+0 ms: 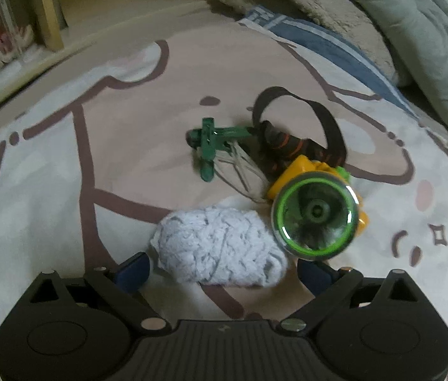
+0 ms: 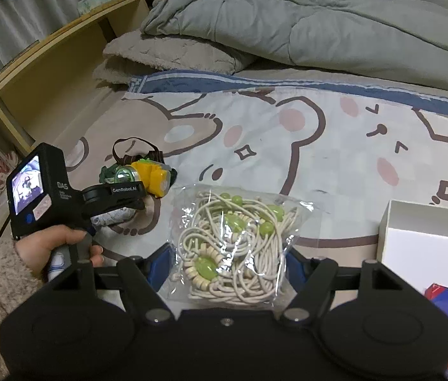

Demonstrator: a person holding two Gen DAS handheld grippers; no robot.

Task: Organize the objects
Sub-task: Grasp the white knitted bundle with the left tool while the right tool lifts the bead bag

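In the left wrist view a pale blue-grey ball of yarn (image 1: 219, 247) lies on the bed between the two fingers of my left gripper (image 1: 222, 274), which stands open around it. Just right of it lies a yellow headlamp (image 1: 316, 214) with a green-rimmed lens and a black strap. A green clip (image 1: 209, 146) lies behind. In the right wrist view a clear bag of white cords and green beads (image 2: 233, 247) sits between the fingers of my right gripper (image 2: 227, 274); whether the pads touch it is unclear. The left gripper (image 2: 119, 203) shows there at left.
A white open box (image 2: 427, 238) with a colourful item inside stands at the right. A folded grey duvet (image 2: 319, 22) and beige blanket (image 2: 167, 54) lie at the back of the cartoon-print bedsheet (image 2: 319, 146). A wooden shelf (image 2: 43, 73) runs along the left.
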